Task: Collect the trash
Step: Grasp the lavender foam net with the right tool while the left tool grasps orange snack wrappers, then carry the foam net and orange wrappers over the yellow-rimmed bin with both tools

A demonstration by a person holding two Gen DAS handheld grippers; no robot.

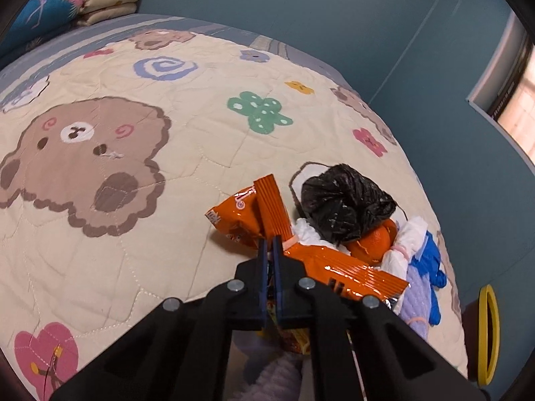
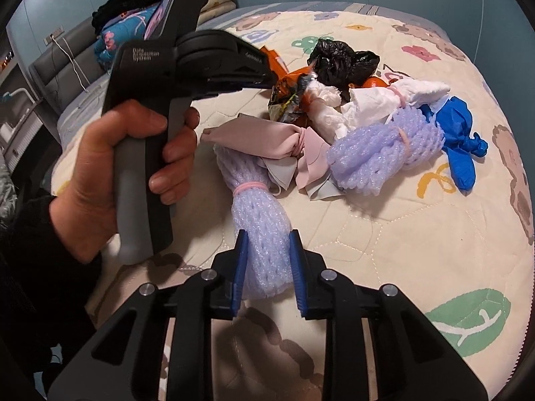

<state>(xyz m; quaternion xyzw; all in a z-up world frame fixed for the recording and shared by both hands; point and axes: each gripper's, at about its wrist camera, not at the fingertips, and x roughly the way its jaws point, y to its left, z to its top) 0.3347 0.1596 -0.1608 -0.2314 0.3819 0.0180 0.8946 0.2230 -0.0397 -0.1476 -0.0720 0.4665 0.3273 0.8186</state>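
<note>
Orange wrapper (image 1: 267, 207): I'm pinching it in the left gripper (image 1: 271, 247).
Foam net (image 2: 264, 240): I'm clamping it in the right gripper (image 2: 267, 250).
Progress: pile mid-frame remaining.

Left tool (image 2: 271, 77) body — "Data Acquisition System"

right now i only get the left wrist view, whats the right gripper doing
Observer: The right gripper is clamped on the near end of a purple foam net.
Operator: is that net clear of the pile
Observer: No, its far end runs under a pink cloth at the edge of the pile.
</note>
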